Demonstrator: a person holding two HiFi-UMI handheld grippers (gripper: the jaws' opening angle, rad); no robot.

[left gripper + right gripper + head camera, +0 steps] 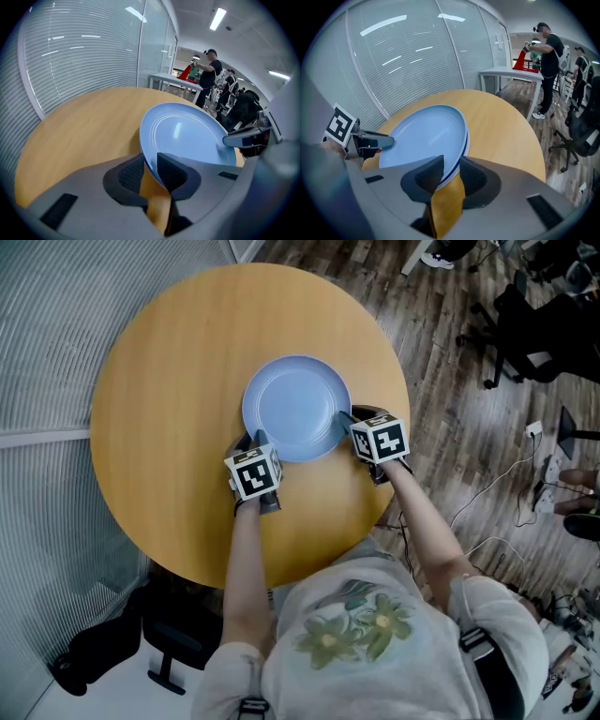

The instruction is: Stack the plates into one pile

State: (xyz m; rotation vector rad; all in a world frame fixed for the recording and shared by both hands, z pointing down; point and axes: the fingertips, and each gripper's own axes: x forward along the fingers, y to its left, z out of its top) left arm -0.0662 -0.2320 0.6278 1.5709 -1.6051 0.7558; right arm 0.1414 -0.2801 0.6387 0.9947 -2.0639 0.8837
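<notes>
Blue plates (296,407) lie piled mid-desk (159,381), squarely between the tools and equally near both: left tool (150,164) straddles the pile's near-left rim with pads slack, right tool (451,165) is clamped on its right rim.

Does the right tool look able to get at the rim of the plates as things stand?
Very likely yes: the right tool has the near rim of the plates between its jaws, and nothing else on the table stands in its way.
</notes>
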